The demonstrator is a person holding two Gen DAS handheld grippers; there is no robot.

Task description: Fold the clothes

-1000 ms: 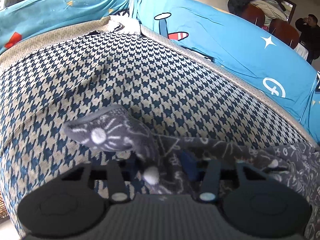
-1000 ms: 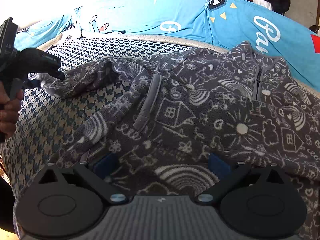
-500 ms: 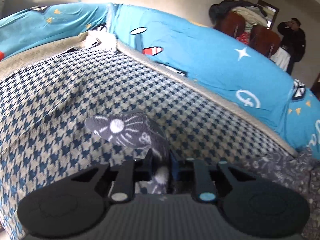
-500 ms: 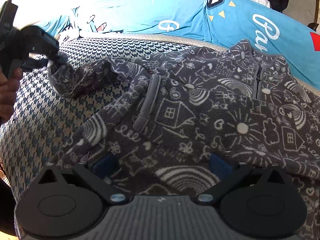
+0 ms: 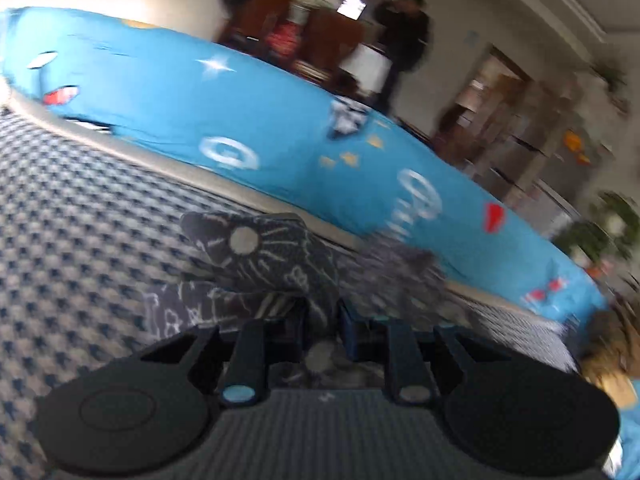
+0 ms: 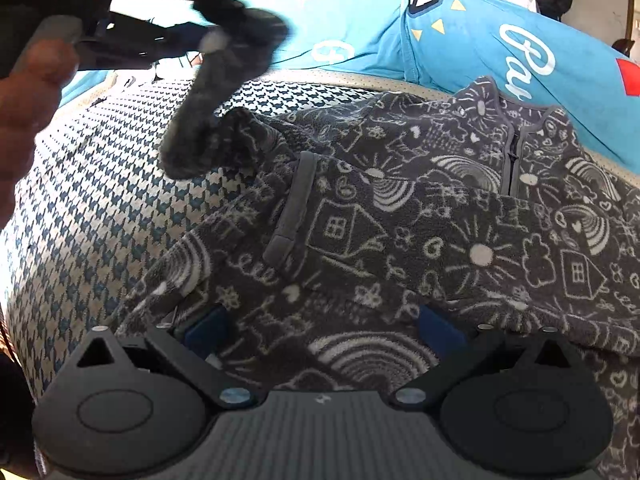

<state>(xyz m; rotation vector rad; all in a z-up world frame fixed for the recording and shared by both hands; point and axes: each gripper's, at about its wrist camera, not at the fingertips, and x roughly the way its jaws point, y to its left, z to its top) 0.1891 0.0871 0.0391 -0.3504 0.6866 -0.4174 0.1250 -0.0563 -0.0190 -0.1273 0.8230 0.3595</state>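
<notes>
Two grippers on this one and only the left is doing real work right now. My left gripper [image 5: 322, 322] has its jaws pinched tight on the sleeve cuff [image 5: 256, 248] of the grey doodle-print fleece jacket [image 6: 400, 216], and the cuff sticks out just ahead of the jaws, lifted off the houndstooth cushion [image 5: 80, 220]. In the right wrist view the sleeve [image 6: 200, 128] hangs from those jaws in a blurry drape, up and to the left of my own right jaws, with the hand [image 6: 28, 96] behind it.

My right gripper [image 6: 320, 328] has its jaws spread wide, and the jacket's hem area lies right between and ahead of them. I can't tell whether the pads actually press the fabric down or just hover over it.

Seems to me the step is folding that sleeve in across the body. What I'd aim for:
- carry the cuff high enough that the sleeve clears the bunched shoulder instead of dragging it
- lay it flat across the chest, toward the zipper [image 6: 512, 160], not short of it
- keep the right jaws low over the hem as an anchor so the body doesn't slide on the cushion
- only let go once the cuff is lying down, or it'll flop back

Biggest risk I see is the fleece twisting in the pinch
</notes>
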